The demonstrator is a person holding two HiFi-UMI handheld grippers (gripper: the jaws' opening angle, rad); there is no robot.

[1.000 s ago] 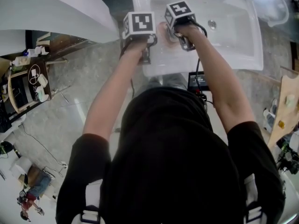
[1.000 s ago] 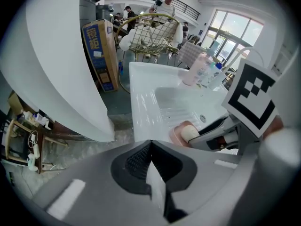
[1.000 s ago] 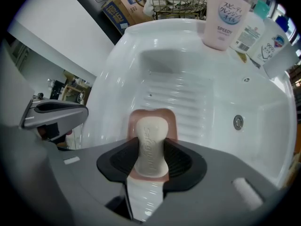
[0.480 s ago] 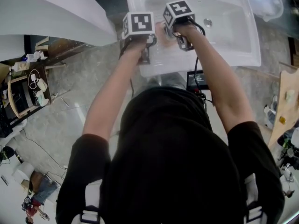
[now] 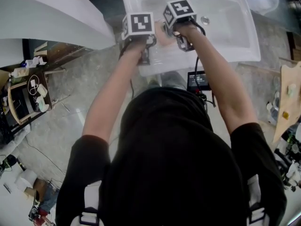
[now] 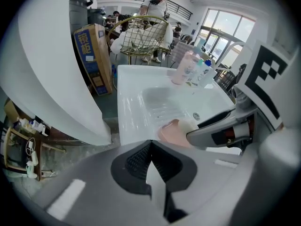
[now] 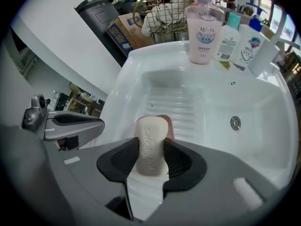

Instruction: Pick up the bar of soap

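Bottles stood at the far rim of the white sink. My right tongs gripped the bar of soap over the pink dish; my left tongs hung closed on nothing. I judged the lift in hand: next, raise the soap straight and clear of the sink.

The sink is white, very smooth and shiny. Its drain is shiny metal. The bar of soap looks dull and smooth, with letters pressed in. The right gripper has a dull grey plastic body and black ribbed pads. The far pink bottle is smooth plastic. The box is cardboard.
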